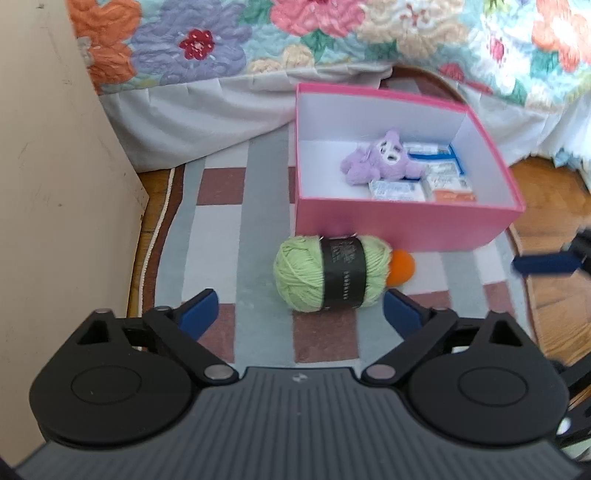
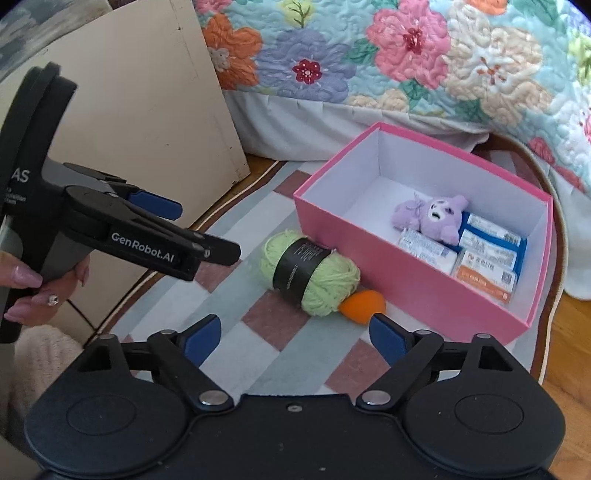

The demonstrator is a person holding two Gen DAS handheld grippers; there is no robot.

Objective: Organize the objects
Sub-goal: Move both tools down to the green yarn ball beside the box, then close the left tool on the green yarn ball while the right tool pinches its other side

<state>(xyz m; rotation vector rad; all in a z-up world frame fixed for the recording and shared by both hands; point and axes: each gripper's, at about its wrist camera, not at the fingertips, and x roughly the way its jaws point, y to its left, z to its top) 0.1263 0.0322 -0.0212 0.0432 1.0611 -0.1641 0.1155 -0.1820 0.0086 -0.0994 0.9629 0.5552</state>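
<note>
The left gripper [image 1: 299,306] has its two blue-padded fingers spread wide with nothing between them. Just ahead of the fingertips, slightly nearer the right-hand finger, lies the pale green yarn skein with a black paper band [image 1: 332,272], resting on its side on the grey, white and maroon checked rug [image 1: 221,229]. A small orange ball [image 1: 402,266] sits touching the skein's far right end, partly hidden behind it.

The right gripper [image 2: 295,334] also has its blue-padded fingers spread apart and empty. The orange ball lies just ahead of its right-hand finger, with the skein beyond and to the left of it. The left gripper shows to the left in the right wrist view, held in a hand with pink nails [image 2: 33,291].

Beyond the skein and ball stands the open pink cardboard box with a white interior [image 1: 388,221], its near wall just behind them. Inside, toward its far right part, lies a small purple plush toy [image 1: 382,158] leaning on several flat white, blue and orange packets [image 1: 439,181].

Farther off, past the box, hangs a floral quilted bedspread [image 1: 332,33], and a beige panel [image 1: 55,166] stands well left of the fingers.
</note>
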